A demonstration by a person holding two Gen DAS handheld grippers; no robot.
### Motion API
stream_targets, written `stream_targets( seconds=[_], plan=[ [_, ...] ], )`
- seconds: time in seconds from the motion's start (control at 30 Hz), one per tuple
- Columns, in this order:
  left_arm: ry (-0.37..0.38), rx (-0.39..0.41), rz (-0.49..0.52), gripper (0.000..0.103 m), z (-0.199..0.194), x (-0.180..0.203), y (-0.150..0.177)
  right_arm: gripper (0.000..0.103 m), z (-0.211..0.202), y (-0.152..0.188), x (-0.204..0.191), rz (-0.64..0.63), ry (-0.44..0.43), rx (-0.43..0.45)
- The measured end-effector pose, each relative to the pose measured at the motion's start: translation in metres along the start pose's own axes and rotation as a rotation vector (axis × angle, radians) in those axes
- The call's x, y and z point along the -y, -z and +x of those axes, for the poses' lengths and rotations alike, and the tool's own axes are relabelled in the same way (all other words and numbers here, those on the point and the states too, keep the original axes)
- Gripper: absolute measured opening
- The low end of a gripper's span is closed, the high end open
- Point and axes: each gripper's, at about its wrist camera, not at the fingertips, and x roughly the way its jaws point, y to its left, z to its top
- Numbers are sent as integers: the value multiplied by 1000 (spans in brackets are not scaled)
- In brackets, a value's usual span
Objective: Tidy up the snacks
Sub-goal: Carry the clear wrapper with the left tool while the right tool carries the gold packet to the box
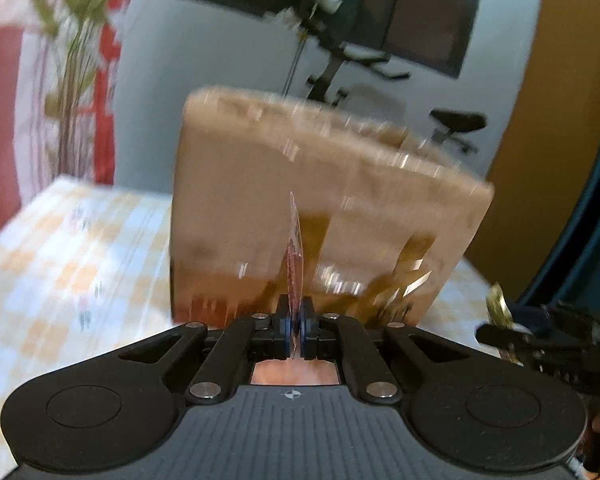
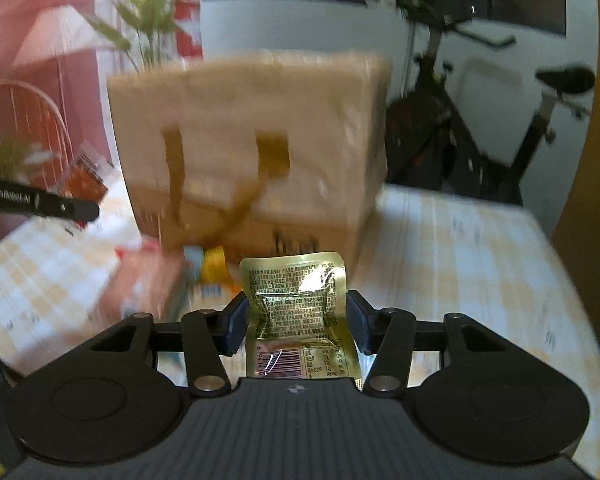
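A tan fabric bag [image 1: 320, 200] with brown straps stands on the checked table; it also shows in the right wrist view [image 2: 252, 140]. My left gripper [image 1: 296, 328] is shut on a thin red snack packet [image 1: 294, 264], held edge-on in front of the bag. My right gripper [image 2: 298, 320] is shut on a gold foil snack packet [image 2: 296, 312], its printed back facing the camera, held above the table before the bag. The left gripper shows at the left of the right wrist view [image 2: 40, 202] with its packet [image 2: 85, 178].
Several loose snack packets [image 2: 168, 284] lie on the checked tablecloth [image 2: 460, 260] in front of the bag. An exercise bike [image 2: 480, 120] stands behind the table at right. A plant [image 2: 140, 12] and pink curtain are at left. Both views are motion-blurred.
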Motion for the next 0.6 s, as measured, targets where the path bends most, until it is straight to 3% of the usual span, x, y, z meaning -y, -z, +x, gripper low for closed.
stream_targets(
  seconds=[0.2,0.37,0.6],
  plan=[
    [46,135,70,5,-8,13,-55,53,-10,-64,0,-59,-7,185],
    [76,204,59,5,11,19,-99,53,1,-116,-2,-101,-18,301],
    [67,169,29,5,57,20,-130,53,51,-157,-3,-58,-5,348]
  ],
)
